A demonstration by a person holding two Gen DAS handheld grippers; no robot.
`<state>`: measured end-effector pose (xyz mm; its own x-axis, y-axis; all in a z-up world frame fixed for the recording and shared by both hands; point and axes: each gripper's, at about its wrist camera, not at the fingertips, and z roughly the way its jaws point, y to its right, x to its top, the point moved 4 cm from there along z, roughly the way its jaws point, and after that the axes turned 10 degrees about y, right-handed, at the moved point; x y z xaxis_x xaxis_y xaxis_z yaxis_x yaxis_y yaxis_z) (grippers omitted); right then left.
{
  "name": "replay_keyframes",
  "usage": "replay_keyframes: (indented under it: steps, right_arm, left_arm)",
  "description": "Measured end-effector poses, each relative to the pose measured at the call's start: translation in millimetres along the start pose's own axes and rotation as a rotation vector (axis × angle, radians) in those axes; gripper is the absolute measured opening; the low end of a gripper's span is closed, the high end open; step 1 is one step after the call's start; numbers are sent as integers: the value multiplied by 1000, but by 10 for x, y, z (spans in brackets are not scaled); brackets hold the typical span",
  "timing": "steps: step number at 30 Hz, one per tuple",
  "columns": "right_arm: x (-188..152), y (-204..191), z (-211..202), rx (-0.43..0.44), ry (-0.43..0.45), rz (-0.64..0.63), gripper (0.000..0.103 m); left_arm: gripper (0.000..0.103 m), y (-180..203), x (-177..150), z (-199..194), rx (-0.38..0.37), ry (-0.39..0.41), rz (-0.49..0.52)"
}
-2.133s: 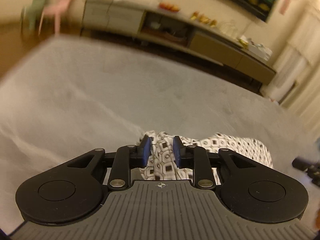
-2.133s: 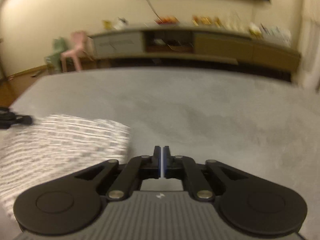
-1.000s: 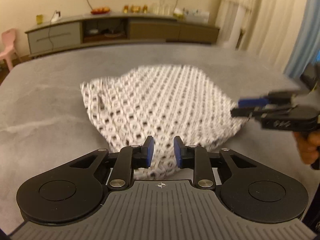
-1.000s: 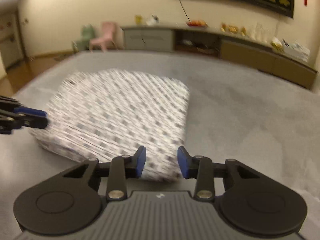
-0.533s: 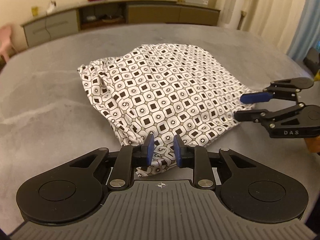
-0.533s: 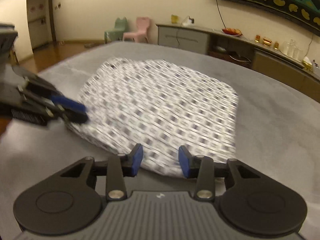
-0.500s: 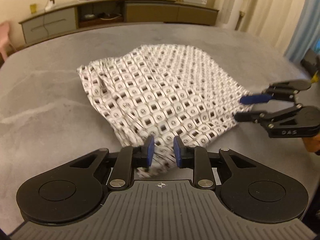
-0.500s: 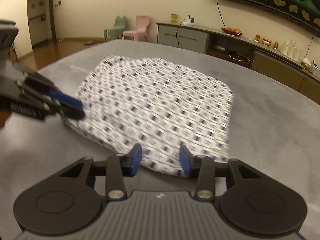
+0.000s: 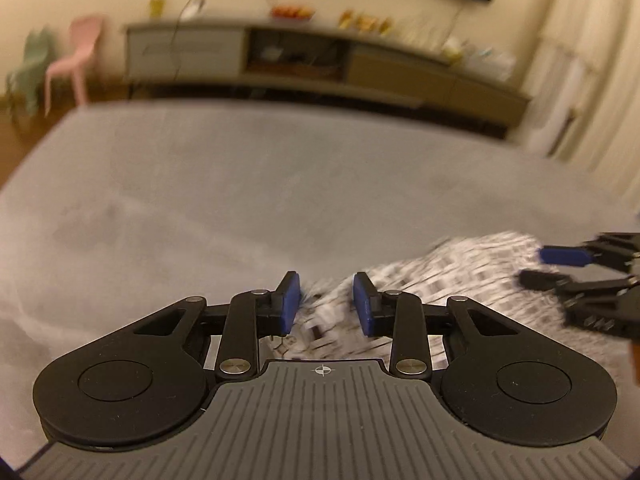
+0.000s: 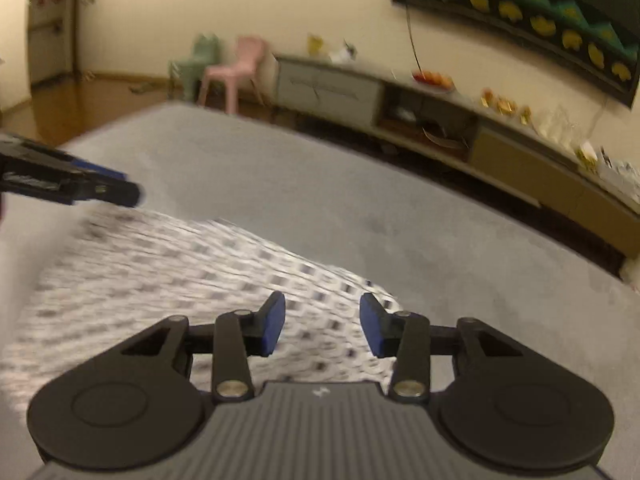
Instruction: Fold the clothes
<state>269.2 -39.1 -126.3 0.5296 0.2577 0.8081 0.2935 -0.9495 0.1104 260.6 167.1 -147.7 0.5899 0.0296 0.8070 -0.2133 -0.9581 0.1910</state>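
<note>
A white garment with a black geometric print lies folded on the grey surface. In the left wrist view it is blurred, low and to the right. My left gripper is open and empty over the garment's near left edge. My right gripper is open and empty above the garment's right corner. The right gripper also shows at the right edge of the left wrist view, and the left gripper at the left edge of the right wrist view.
A long low sideboard with small items stands against the far wall. A pink chair and a green chair stand beyond the surface's far left. Curtains hang at the right.
Both grippers have swung up and away from the garment, so it now sits low in both views. The jaws of both have opened wider. The garment stays on the surface.
</note>
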Motion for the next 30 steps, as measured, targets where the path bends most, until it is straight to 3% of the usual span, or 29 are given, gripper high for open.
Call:
replay_keyframes:
  steps: [3, 6, 8, 10, 15, 17, 20, 22, 24, 26, 30]
  right_arm:
    - [-143, 279, 39, -23, -40, 79, 51]
    - [-249, 547, -60, -52, -43, 170, 44]
    - [-282, 590, -325, -70, 3, 221, 43]
    - [-291, 435, -657, 7, 65, 267, 44]
    - [-449, -319, -936, 253, 53, 248, 52]
    - [-609, -455, -797, 216, -18, 215, 52]
    - [-728, -502, -882, 115, -1, 140, 54]
    - [-740, -474, -1129, 79, 12, 159, 55]
    - [-777, -476, -1424, 78, 38, 159, 71]
    - [-819, -497, -1673, 69, 59, 147, 79]
    - [-925, -559, -1915, 43, 57, 150, 84]
  left_arm:
    - [20, -95, -15, 85, 0, -21, -48]
    - [19, -64, 34, -55, 23, -3, -43]
    - [19, -5, 67, -212, 45, 14, -33]
    - [22, 115, 49, -437, 47, 38, -20]
    - [30, 299, -121, -830, 72, 32, -41]
    - [39, 381, -124, -976, 92, 71, -32]
    - [46, 465, -236, -1169, 99, 96, -47]
    - [50, 526, -330, -1275, 96, 105, -64]
    - [54, 626, -422, -1363, 87, 113, -70]
    - [60, 759, -521, -1455, 87, 128, -60]
    - [76, 1023, -729, -1653, 91, 153, -31]
